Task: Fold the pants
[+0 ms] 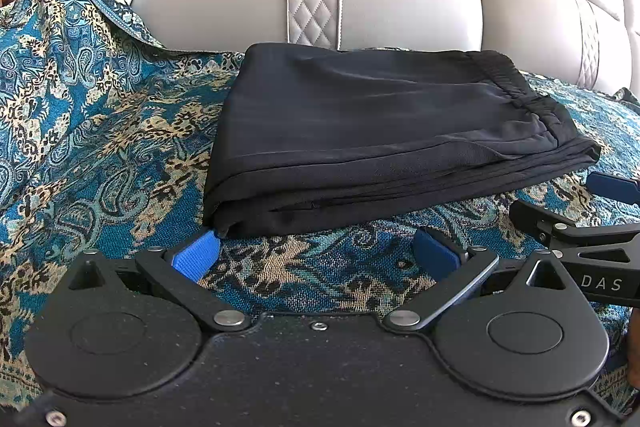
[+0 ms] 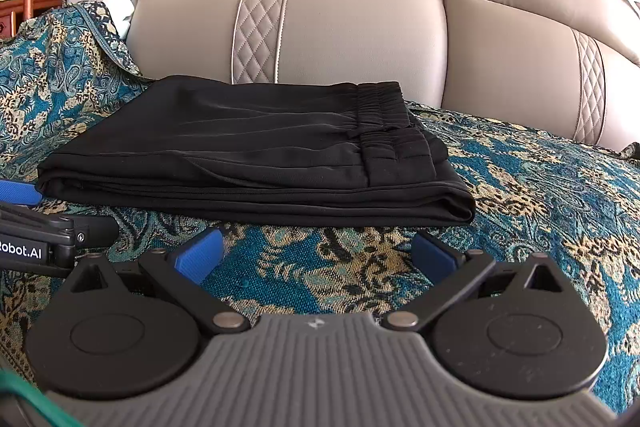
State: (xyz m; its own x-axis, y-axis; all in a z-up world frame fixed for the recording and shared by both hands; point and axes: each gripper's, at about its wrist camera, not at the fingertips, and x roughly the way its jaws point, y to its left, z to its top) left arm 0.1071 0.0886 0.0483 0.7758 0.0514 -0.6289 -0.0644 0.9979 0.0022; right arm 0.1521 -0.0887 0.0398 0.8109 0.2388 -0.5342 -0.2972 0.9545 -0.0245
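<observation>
A grey leather sofa (image 2: 340, 35) is draped with a blue and gold patterned throw (image 2: 540, 187). On the throw lie black pants (image 2: 248, 155), folded into a flat stack with the elastic waistband on top toward the right. Just in front, the left gripper (image 1: 316, 255) and right gripper (image 2: 316, 255) hover side by side, jaws spread wide apart, holding nothing.
</observation>
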